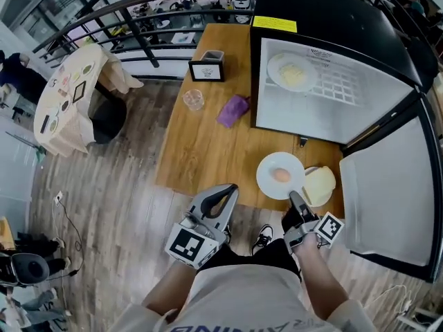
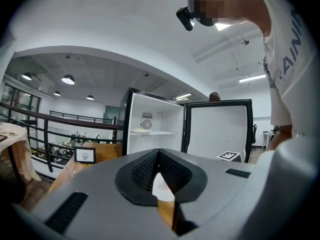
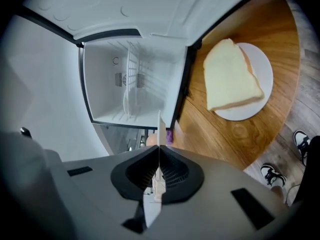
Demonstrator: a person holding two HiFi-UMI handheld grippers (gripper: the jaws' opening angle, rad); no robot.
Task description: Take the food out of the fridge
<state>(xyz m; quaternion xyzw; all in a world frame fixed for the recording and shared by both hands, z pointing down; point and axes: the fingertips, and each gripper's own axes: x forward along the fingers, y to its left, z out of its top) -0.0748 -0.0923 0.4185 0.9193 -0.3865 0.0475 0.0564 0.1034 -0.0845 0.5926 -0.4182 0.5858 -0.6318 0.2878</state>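
Observation:
The black fridge [image 1: 332, 19] stands open on the wooden table [image 1: 201, 151], its door [image 1: 391, 199] swung out to the right. On its wire shelf lies a white plate with pale food [image 1: 291, 72], which in the left gripper view shows as a plate on the shelf [image 2: 142, 130]. My right gripper [image 1: 294, 198] is shut on the rim of a white plate with a round brownish food [image 1: 279, 175] at the table's near edge; in the right gripper view that plate [image 3: 159, 131] shows edge-on between the jaws. My left gripper [image 1: 223, 198] is shut and empty, just off the table's near edge.
A plate with a slice of bread [image 1: 319, 185] lies beside the held plate, in front of the fridge. Farther back on the table are a purple cloth [image 1: 233, 111], a glass [image 1: 193, 99] and a framed card [image 1: 207, 66]. A round table [image 1: 69, 95] and a railing stand at the far left.

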